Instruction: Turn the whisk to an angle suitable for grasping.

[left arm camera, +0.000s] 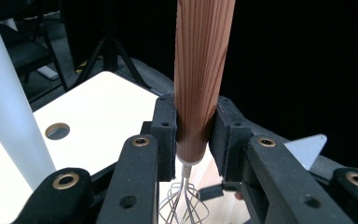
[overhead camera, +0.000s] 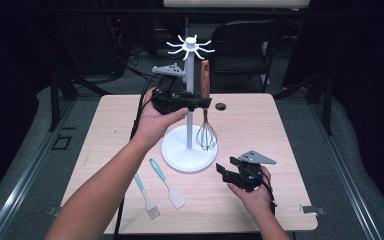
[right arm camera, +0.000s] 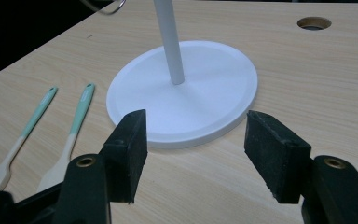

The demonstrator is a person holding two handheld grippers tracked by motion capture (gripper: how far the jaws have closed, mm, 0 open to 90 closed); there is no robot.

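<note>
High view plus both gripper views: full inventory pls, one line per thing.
whisk: 1, wooden handle, steel wires, held upright beside the rack's pole, wires just above the base
rack: 1, white, round base, pole, hook crown on top, centre of table
spatula: 1, teal handle, pale blade, front of table, left of base
brush: 1, teal handle, pale bristles, left of the spatula
table: 1, light wood, round hole near far edge
chair: 1, black, behind table
left hand-held gripper: 1, black, shut on the whisk's handle
right hand-held gripper: 1, black, open, low at the front right, aimed at the rack's base
</note>
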